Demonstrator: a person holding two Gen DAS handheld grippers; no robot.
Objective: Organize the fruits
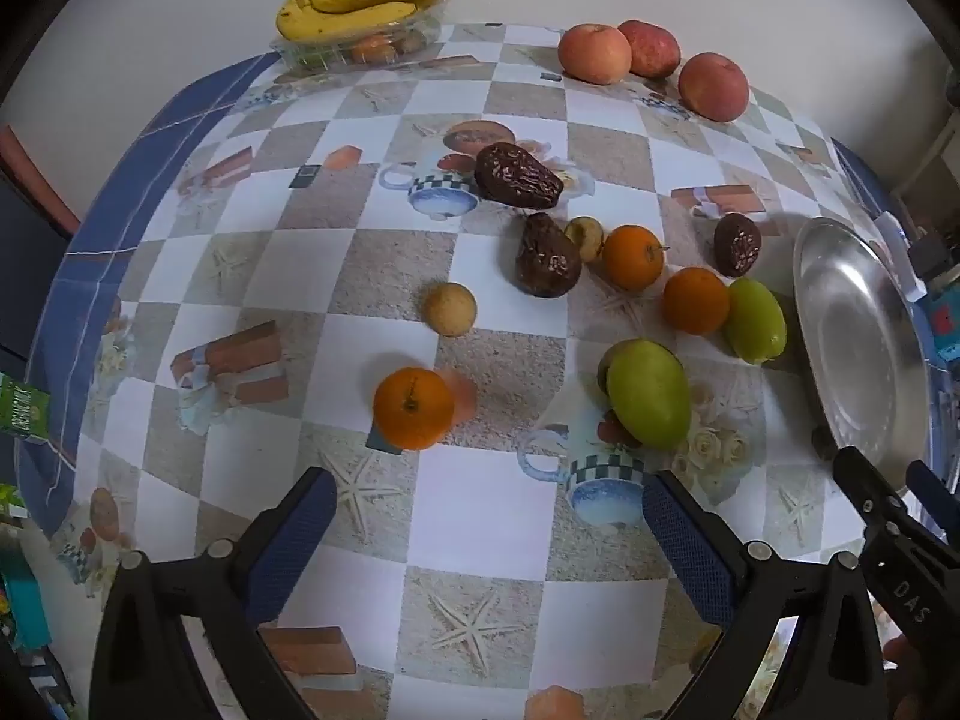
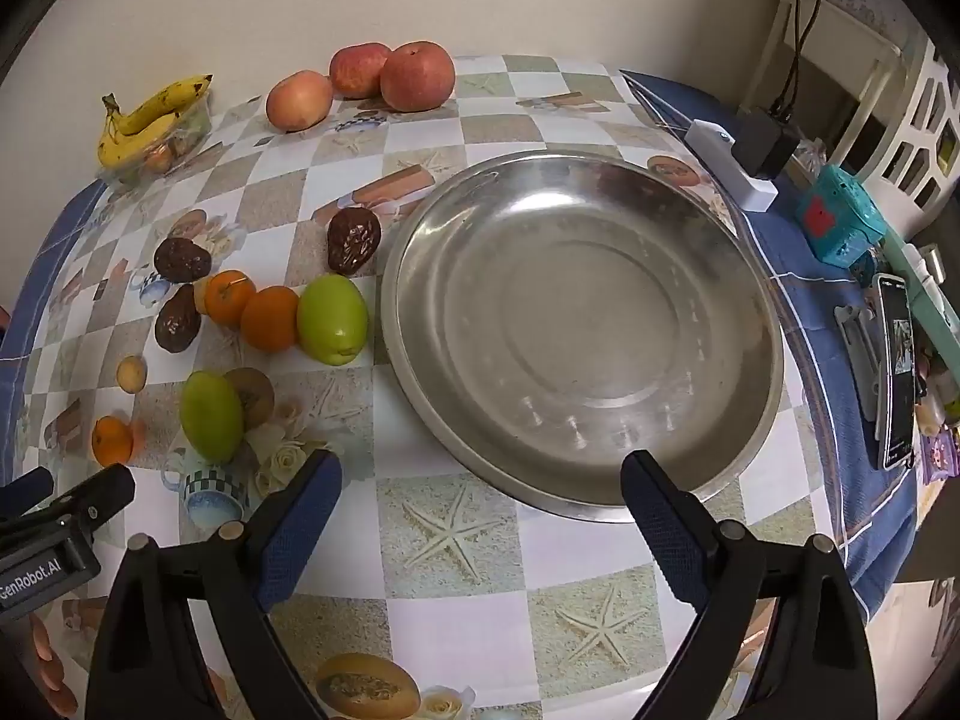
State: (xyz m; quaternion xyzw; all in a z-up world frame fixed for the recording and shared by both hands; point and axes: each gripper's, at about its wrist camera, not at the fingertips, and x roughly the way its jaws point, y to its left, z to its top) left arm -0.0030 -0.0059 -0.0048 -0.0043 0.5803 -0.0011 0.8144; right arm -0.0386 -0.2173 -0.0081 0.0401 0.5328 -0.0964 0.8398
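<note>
fruit lay scattered over the checked tablecloth (image 1: 480, 510) in the left wrist view: an orange (image 1: 413, 408) nearest the left gripper (image 1: 489, 519), whose jaws stood wide and held nothing, a green mango (image 1: 649, 394) just right of it, apples (image 1: 594, 53) at the far edge.

right wrist view: the right gripper (image 2: 480, 507) gaped wide, likewise bare, over the near rim of the steel bowl (image 2: 738, 408); bananas (image 2: 150, 117) sat far left.

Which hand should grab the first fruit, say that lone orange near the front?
Probably the left. The left gripper is open with the lone orange just ahead of its fingers. The right gripper is open too, but faces the empty steel plate, so it suits receiving less than picking.
</note>
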